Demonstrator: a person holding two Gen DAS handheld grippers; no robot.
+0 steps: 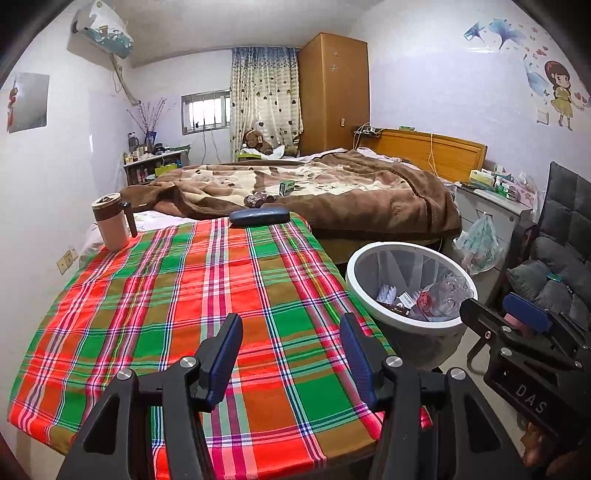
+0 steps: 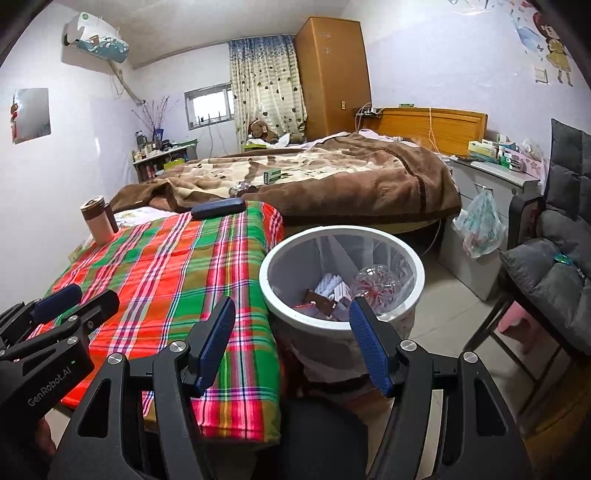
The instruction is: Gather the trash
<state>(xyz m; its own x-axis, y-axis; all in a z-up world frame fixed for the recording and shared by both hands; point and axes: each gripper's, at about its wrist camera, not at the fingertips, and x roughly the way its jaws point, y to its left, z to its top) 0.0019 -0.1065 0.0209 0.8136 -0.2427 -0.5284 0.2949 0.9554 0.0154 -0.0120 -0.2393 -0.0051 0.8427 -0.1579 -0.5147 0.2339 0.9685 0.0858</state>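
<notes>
pale lilac walls (image 1: pixel 424 92) close in a small bedroom under a white ceiling. a barred window (image 1: pixel 205 112) glows with daylight beside a heart-patterned curtain (image 1: pixel 264 96) and a tall orange wooden wardrobe (image 1: pixel 334 92). a bed with a wooden headboard (image 1: pixel 436 147) lies under a rumpled brown blanket (image 1: pixel 332 188). a covered air conditioner (image 1: pixel 103 31) hangs high on the left wall. a grey bedside cabinet (image 2: pixel 484 206) stands by a dark padded chair (image 2: pixel 561 229) on the light tiled floor (image 2: pixel 443 306).

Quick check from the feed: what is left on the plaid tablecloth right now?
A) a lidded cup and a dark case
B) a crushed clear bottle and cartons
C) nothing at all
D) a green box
A: the lidded cup and dark case sit at the far edge of the plaid tablecloth; the crushed bottle lies in the bin.
</notes>
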